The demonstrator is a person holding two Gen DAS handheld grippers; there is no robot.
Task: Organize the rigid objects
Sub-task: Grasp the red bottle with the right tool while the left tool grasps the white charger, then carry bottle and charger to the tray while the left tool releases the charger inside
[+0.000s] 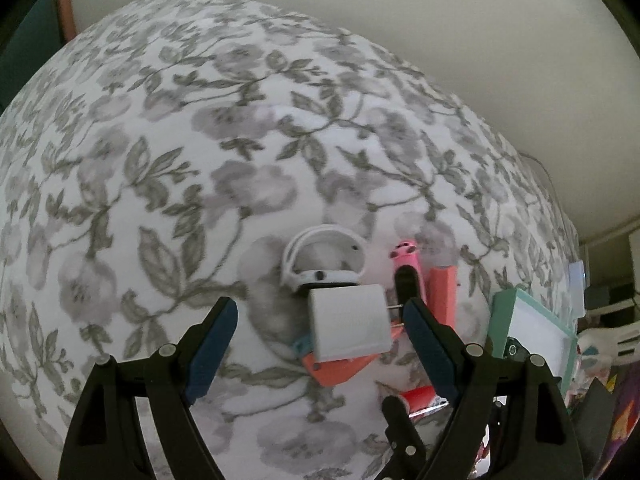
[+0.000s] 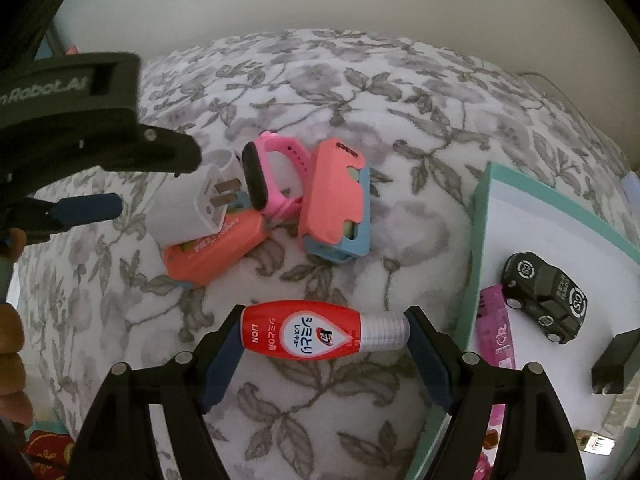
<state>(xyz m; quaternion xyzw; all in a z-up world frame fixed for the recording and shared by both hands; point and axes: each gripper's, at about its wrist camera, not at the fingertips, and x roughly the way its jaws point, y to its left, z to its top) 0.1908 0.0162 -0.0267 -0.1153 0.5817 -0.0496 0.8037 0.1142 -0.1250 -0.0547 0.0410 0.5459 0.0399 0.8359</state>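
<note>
Each camera sits on its gripper and looks steeply down along the fingers at the floral bedcover (image 1: 160,160), at close range. Fisheye distortion bulges the surface. Both views share the white charger (image 1: 348,326) (image 2: 188,208), lower centre in the left view and left of centre in the right view, and the teal box (image 1: 532,332) (image 2: 492,216) at the right edge.

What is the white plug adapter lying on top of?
The white plug adapter rests on a coral case with a blue edge, on the floral bedspread. The part of the case under the adapter is hidden.
</note>
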